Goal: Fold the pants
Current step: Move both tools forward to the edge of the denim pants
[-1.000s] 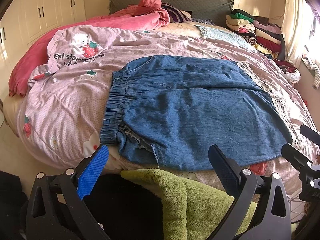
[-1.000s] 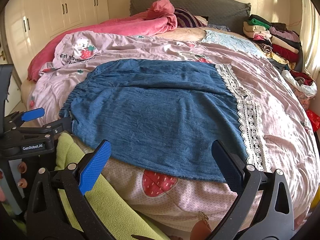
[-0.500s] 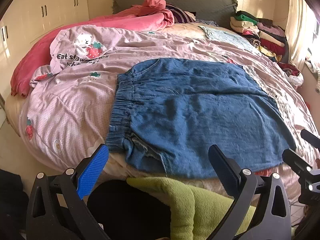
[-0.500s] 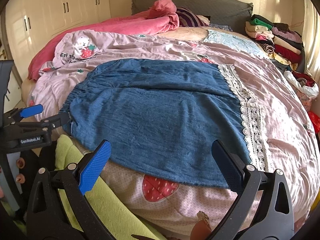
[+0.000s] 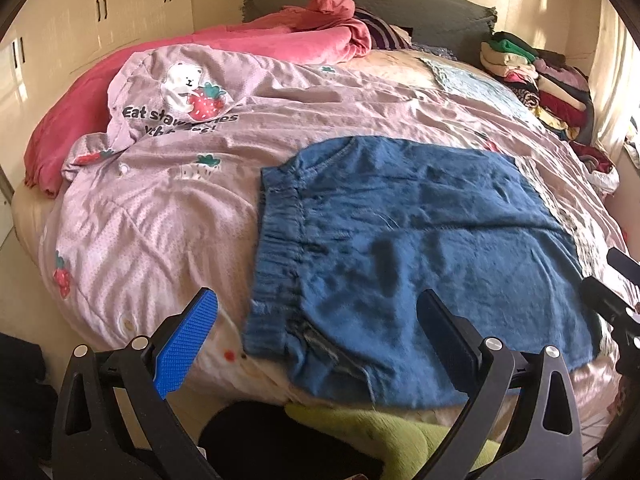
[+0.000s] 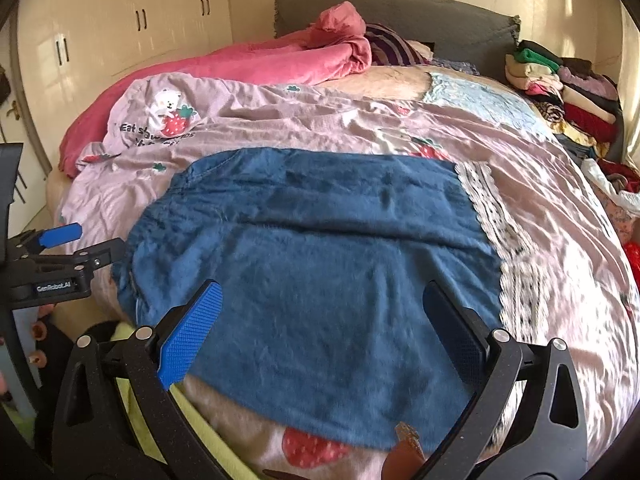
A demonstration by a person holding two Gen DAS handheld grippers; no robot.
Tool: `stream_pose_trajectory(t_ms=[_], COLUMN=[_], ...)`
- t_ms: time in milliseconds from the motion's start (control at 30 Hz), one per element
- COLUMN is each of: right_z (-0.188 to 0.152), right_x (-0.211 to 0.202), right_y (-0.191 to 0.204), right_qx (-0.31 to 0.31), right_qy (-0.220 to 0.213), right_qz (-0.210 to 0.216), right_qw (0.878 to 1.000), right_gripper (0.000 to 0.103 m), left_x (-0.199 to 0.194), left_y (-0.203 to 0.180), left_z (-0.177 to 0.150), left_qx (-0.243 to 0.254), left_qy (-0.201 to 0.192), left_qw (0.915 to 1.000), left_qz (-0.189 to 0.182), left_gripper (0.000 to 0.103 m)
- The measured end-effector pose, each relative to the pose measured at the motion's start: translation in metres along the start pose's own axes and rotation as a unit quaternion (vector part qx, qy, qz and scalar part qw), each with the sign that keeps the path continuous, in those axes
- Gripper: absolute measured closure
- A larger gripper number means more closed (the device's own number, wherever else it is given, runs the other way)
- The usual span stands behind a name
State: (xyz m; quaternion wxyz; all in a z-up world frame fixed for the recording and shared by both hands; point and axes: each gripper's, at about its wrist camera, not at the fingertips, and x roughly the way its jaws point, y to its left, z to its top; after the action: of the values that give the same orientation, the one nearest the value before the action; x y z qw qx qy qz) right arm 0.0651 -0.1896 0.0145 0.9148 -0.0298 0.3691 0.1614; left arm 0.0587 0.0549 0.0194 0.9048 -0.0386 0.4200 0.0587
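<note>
Pants (image 5: 420, 248) lie flat on the pink duvet (image 5: 160, 216), long axis crosswise to me, waistband left. My left gripper (image 5: 316, 320) hangs spread by the waistband corner; my right gripper (image 6: 320, 320), spread too, hangs over the hem end. Neither touches cloth.

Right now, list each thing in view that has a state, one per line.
Denim pants: spread flat on the bed, not yet folded.
Left gripper: open, holding nothing.
Right gripper: open, holding nothing.
Wardrobe doors: closed.
Pink blanket: bunched up near the headboard.
Clothes stack: folded and piled.
</note>
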Motion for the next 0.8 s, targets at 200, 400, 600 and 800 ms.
stream_pose_trajectory(t_ms=[200, 400, 600, 800], right_z=[0.03, 0.056, 0.084, 0.103], right_x=[0.023, 0.047, 0.074, 0.105], right_y=[0.003, 0.004, 0.002, 0.002], right_qx=[-0.004, -0.017, -0.033, -0.049], right_qy=[-0.002, -0.005, -0.005, 0.016], right_qz=[0.023, 0.023, 0.023, 0.027], right_qw=[1.0, 1.0, 0.999, 0.998], right_gripper=[0.008, 0.008, 0.008, 0.008], left_x=[0.016, 0.034, 0.054, 0.086], left_y=[0.014, 0.027, 0.038, 0.051], left_z=[0.025, 0.051, 0.08, 0.107], left_qx=[-0.005, -0.02, -0.024, -0.04], left_qy=[0.001, 0.003, 0.002, 0.02], left_qw=[1.0, 0.9998, 0.9997, 0.999], left_qz=[0.006, 0.008, 0.008, 0.009], left_gripper=[0.004, 0.004, 0.004, 0.004])
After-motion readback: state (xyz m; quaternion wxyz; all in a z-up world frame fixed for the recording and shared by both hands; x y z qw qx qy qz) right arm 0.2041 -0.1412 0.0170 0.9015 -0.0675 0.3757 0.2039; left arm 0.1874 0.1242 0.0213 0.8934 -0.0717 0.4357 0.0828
